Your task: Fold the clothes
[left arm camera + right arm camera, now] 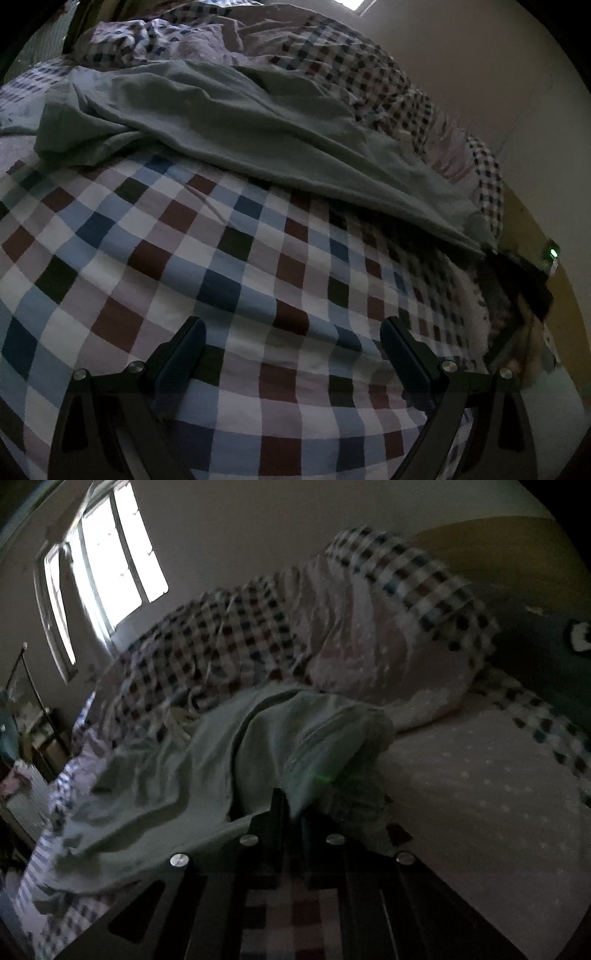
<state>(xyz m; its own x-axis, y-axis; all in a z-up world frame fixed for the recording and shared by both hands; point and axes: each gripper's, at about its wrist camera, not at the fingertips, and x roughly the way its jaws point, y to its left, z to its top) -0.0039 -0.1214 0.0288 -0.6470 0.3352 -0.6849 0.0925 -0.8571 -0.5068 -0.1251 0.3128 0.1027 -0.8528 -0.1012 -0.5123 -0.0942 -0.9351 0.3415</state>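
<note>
A pale green garment [236, 122] lies rumpled across a bed covered by a checked sheet [192, 266] in white, blue, maroon and dark squares. In the left wrist view the left gripper [291, 332] hangs low over bare checked sheet with its two fingers spread wide and nothing between them; the near edge of the garment runs as a long diagonal well ahead of the fingertips, falling away to the right. At that far right end a dark device with a small green light [553, 253] sits against the garment's corner, most likely the other gripper, though it is too dark and distorted to be sure. Behind the garment a bunched checked duvet [332, 62] is heaped against a plain wall. In the right wrist view, which is blurred, the right gripper [291, 812] has its fingers drawn together on a fold of the same garment [207, 760], which drapes off to the left and bulges up just ahead of the tips. To the right lies a pale dotted pillow [480, 794], beyond it a rolled part of the duvet [369, 642] and a dark headboard [535, 602]. A bright window [114, 557] lights the far wall, and cluttered furniture [29, 738] stands at the left edge, too dim to make out.
</note>
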